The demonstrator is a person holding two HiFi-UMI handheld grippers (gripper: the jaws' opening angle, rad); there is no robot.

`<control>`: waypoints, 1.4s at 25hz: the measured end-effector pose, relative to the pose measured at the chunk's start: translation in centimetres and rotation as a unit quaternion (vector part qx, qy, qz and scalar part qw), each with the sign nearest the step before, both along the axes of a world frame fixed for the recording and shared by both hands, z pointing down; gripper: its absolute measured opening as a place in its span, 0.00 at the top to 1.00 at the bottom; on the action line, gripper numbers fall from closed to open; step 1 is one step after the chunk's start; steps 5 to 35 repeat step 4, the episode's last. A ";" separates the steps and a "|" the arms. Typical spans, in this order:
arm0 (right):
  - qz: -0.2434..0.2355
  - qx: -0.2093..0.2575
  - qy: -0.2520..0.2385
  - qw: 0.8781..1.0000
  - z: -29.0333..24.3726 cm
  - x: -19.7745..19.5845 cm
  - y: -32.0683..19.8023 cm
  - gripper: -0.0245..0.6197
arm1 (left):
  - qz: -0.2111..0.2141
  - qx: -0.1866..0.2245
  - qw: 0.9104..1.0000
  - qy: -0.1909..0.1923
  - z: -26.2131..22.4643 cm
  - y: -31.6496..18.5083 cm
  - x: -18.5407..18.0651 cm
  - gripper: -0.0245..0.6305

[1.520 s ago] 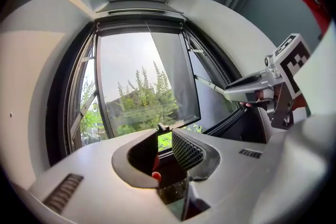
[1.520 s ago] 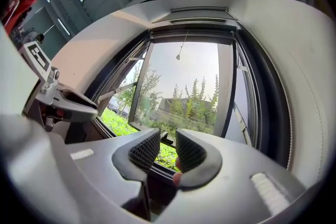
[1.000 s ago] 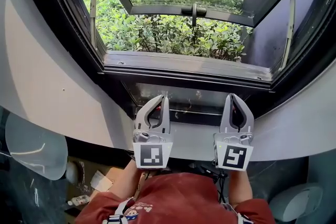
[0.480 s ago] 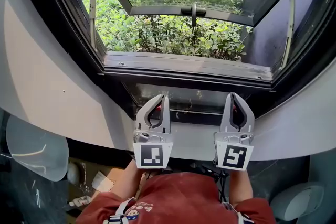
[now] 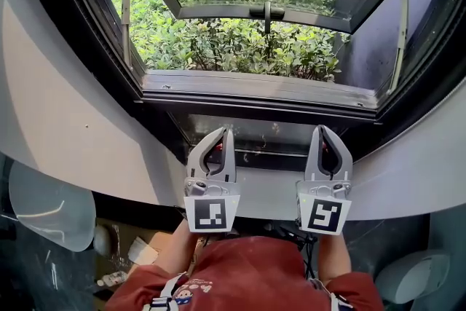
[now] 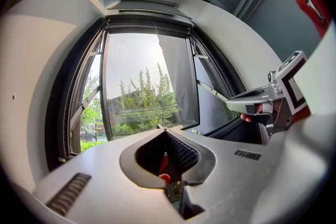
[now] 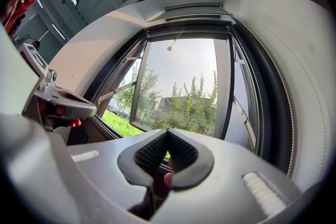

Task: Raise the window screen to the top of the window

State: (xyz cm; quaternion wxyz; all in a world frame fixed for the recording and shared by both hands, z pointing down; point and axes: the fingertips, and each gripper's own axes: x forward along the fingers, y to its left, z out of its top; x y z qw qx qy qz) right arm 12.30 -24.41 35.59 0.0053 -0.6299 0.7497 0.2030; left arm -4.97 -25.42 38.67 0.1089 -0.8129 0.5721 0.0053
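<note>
**A:** Scene, big to small?

**B:** The window [image 5: 255,87] fills the view, a dark frame set in a curved white wall. Its sash [image 5: 218,13] is swung outward at the bottom edge, on side stays. There's a green hedge [image 5: 233,47] outside, below the sash.

**A:** Window screen?

**B:** Can't make out the mesh itself. The only sign of it is the housing [image 7: 191,18] along the head of the frame. A pull cord [image 7: 170,48] hangs a short way down from that.

**A:** Grippers?

**B:** Left gripper [image 5: 228,132] and right gripper [image 5: 325,129] sit side by side over the white sill [image 5: 266,194], well apart. Both point at the lower frame, low in the window and far from the housing. Both have their jaws fully together, tip to tip, with nothing gripped in either.
</note>
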 end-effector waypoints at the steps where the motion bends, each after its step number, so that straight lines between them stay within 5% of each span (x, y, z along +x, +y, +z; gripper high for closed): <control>1: 0.000 0.000 0.002 1.000 0.0 0.0 0.0 0.95 | 0.000 0.001 1.000 0.000 0.0 0.0 0.0 0.95; 35: -0.001 0.001 0.002 1.000 -0.1 0.0 -0.1 0.95 | 0.001 0.002 1.000 -0.004 -0.1 -0.1 0.1 0.95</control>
